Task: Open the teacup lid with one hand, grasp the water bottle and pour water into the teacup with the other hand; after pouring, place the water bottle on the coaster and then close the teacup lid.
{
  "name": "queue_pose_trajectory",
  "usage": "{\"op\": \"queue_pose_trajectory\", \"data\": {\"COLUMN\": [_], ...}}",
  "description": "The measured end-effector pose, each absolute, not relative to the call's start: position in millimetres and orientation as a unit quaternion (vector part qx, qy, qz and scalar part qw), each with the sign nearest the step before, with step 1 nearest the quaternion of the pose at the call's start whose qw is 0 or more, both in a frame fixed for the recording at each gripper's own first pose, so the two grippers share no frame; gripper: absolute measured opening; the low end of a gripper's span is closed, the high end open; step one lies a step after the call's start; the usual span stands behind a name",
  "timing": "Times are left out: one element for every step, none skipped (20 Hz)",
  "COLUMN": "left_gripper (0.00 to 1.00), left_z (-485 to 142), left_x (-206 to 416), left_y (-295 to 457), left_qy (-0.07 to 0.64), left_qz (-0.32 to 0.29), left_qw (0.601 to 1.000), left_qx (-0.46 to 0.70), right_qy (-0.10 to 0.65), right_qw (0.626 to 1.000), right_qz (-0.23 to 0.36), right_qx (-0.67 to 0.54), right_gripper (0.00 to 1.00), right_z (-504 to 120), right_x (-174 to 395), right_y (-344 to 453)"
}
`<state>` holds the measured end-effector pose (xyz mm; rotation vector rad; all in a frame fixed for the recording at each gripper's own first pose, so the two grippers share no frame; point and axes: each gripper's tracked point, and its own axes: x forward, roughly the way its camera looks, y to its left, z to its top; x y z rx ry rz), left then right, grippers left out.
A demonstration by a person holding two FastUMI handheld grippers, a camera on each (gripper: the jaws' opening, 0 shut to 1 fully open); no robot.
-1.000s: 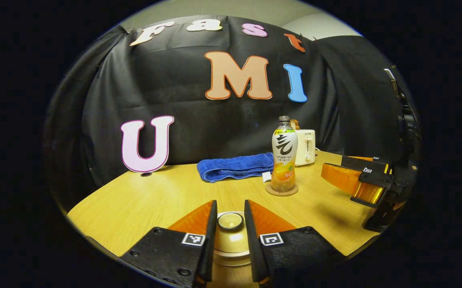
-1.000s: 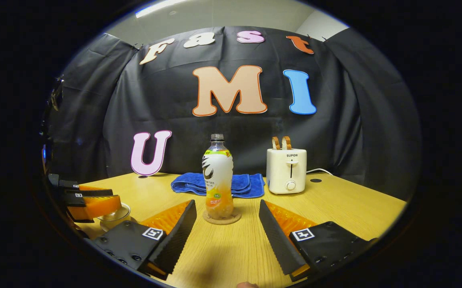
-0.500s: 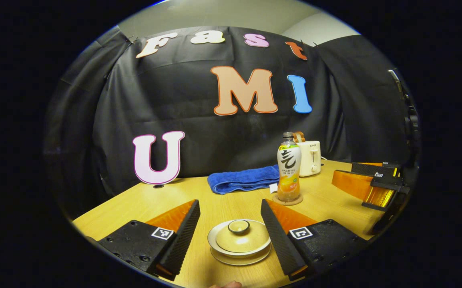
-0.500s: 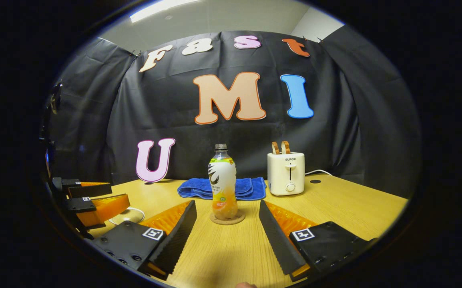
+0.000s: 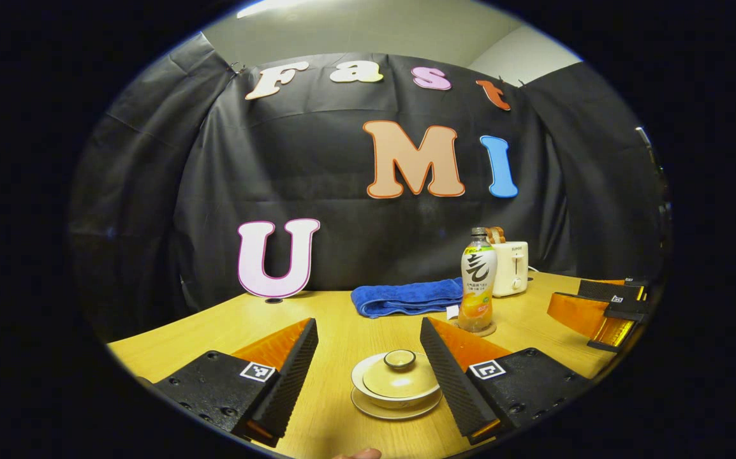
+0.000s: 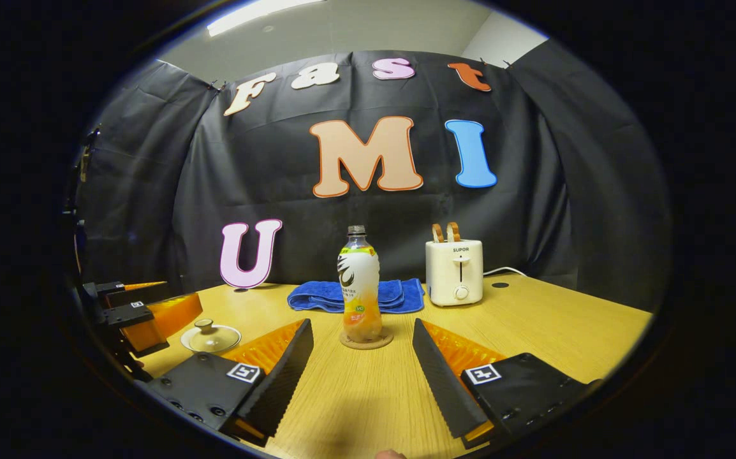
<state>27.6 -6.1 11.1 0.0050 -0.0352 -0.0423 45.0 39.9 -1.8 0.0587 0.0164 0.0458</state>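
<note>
The cream teacup (image 5: 397, 389) stands on its saucer with the lid (image 5: 400, 376) on it. It sits low between the fingers of my left gripper (image 5: 368, 325), which is open and touches nothing. The water bottle (image 6: 360, 287), holding orange drink, stands upright on the round coaster (image 6: 366, 340). My right gripper (image 6: 361, 324) is open and sits short of the bottle, which lines up with the gap between its fingers. The right gripper view has the teacup (image 6: 210, 336) at the left beside the left gripper (image 6: 180, 292). In the left gripper view the bottle (image 5: 478, 287) stands farther back on the right.
A folded blue towel (image 6: 355, 294) lies behind the bottle. A white toaster (image 6: 454, 271) with its cord stands to the right of it. The wooden table (image 6: 534, 331) ends at the black cloth wall. The right gripper (image 5: 566, 294) hovers at the right of the left gripper view.
My left gripper has opened off the lid's knob and drawn back from the cup, leaving the lid on it. The right gripper has backed slightly away from the bottle.
</note>
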Motion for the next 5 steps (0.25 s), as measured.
{"op": "queue_pose_trajectory", "data": {"left_gripper": [0.94,0.94,0.94,0.94,0.94], "left_z": [9.6,8.1,7.1,6.9,6.1], "left_x": [28.1,27.8,28.5,28.2,27.6], "left_y": [-6.5,-5.7,-6.5,-6.2,-6.9], "left_qy": [-0.016,-0.014,-0.013,-0.013,-0.013], "left_qz": [-0.021,-0.02,-0.02,-0.021,-0.021], "left_qw": [1.0,1.0,1.0,1.0,1.0], "left_qx": [0.002,0.002,0.002,0.001,-0.001], "right_qy": [0.01,0.013,0.018,0.012,0.006], "right_qw": [0.999,0.999,0.999,0.999,0.999], "right_qz": [0.022,0.022,0.023,0.025,0.025], "right_qx": [0.03,0.029,0.029,0.029,0.029], "right_gripper": [0.94,0.95,0.94,0.94,0.99], "right_z": [-4.1,-7.8,-11.0,-6.8,-4.8], "right_x": [44.7,43.7,42.7,39.7,40.2], "right_y": [39.5,39.9,40.1,40.8,41.3]}}
